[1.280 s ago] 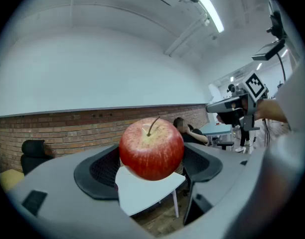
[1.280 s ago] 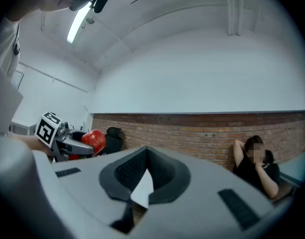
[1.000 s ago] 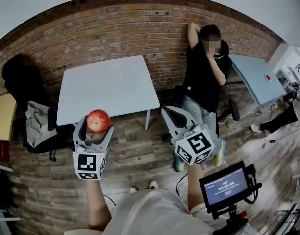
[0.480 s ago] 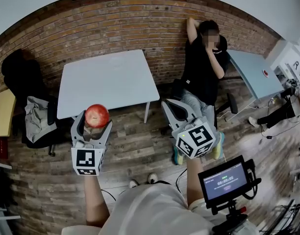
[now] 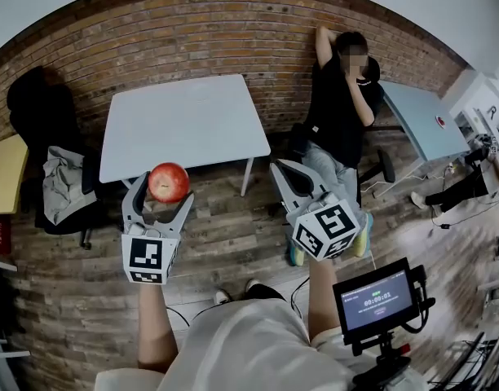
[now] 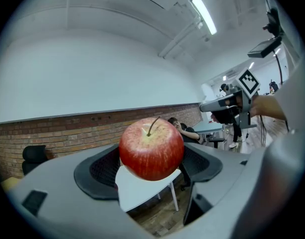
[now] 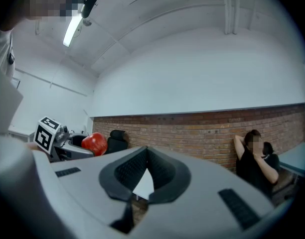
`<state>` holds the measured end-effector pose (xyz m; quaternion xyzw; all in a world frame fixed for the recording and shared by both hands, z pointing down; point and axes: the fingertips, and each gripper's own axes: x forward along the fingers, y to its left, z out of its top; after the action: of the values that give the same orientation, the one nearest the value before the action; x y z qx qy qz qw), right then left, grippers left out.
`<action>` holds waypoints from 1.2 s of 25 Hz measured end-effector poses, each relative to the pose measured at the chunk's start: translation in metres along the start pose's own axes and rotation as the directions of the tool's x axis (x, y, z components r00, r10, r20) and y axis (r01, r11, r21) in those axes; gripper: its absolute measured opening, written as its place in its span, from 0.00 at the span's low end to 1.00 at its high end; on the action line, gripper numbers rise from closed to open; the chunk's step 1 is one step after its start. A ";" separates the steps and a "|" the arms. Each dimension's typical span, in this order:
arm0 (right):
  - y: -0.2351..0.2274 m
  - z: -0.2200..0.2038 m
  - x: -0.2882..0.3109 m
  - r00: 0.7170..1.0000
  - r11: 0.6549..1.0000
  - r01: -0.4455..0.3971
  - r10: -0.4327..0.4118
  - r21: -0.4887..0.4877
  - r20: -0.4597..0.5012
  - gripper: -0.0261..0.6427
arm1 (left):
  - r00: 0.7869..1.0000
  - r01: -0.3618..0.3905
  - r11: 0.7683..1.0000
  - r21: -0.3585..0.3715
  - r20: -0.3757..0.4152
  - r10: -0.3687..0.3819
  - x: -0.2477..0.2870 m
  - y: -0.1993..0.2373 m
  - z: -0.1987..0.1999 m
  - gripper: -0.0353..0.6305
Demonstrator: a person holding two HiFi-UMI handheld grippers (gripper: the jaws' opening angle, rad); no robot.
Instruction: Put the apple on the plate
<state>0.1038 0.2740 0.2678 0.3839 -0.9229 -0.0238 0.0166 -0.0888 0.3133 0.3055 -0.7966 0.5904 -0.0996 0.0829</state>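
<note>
Down at the near edge, at 4 o'clock in the head view, a small screen (image 5: 378, 304) sits on its stand, lit up. Two bare forearms reach forward from a white shirt (image 5: 258, 349).

The left gripper (image 5: 165, 192), at 8 o'clock, marker cube facing up, has its jaws clamped on the apple (image 5: 169, 182). It's red with a pale patch and held in the air above the wood floor (image 5: 233, 243), just off the near edge of the white table (image 5: 184, 129). In the left gripper view the apple (image 6: 151, 148) fills the middle, stem up, with a dark pad (image 6: 100, 171) pressed to each flank.

Over to the right gripper (image 5: 284, 173), at 4 o'clock: jaws clenched, nothing in them. In its own view the right gripper (image 7: 146, 156) has its pads meeting at the tips, with only a sliver of the table showing through the gap below. The apple (image 7: 94, 143) shows at 9 o'clock there, well apart.

Further out, the white table stands at 11 o'clock, its top bare. A dark chair (image 5: 66, 190) draped with grey cloth sits at 9 o'clock, and a seated person (image 5: 339, 112) in black is at 1 o'clock, one arm raised. Behind it all runs the brick wall (image 5: 192, 47).
</note>
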 end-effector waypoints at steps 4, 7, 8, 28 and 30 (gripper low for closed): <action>0.007 -0.010 0.013 1.000 1.000 -0.002 0.002 0.004 -0.014 0.05 | 1.000 0.022 1.000 -0.012 -0.004 -0.022 0.005 0.004 -0.013 0.65; 0.004 -0.013 0.019 1.000 0.999 0.016 -0.016 0.028 -0.012 0.05 | 1.000 0.026 1.000 -0.012 -0.006 -0.026 0.010 0.008 -0.016 0.65; 0.003 -0.013 0.019 1.000 0.999 0.025 -0.024 0.038 -0.014 0.05 | 1.000 0.027 1.000 -0.010 -0.005 -0.027 0.009 0.008 -0.015 0.65; -0.038 -0.021 0.051 0.999 0.998 0.042 -0.041 0.038 -0.017 0.05 | 0.998 0.046 0.999 -0.027 -0.042 -0.047 0.069 0.014 -0.025 0.65; -0.050 -0.025 0.063 0.999 0.999 0.036 -0.035 0.038 -0.021 0.04 | 0.998 0.044 0.999 -0.027 -0.042 -0.045 0.084 0.017 -0.025 0.65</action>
<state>0.0964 0.1932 0.2902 0.4008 -0.9160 -0.0025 0.0183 -0.0874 0.2272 0.3307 -0.8083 0.5753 -0.1110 0.0577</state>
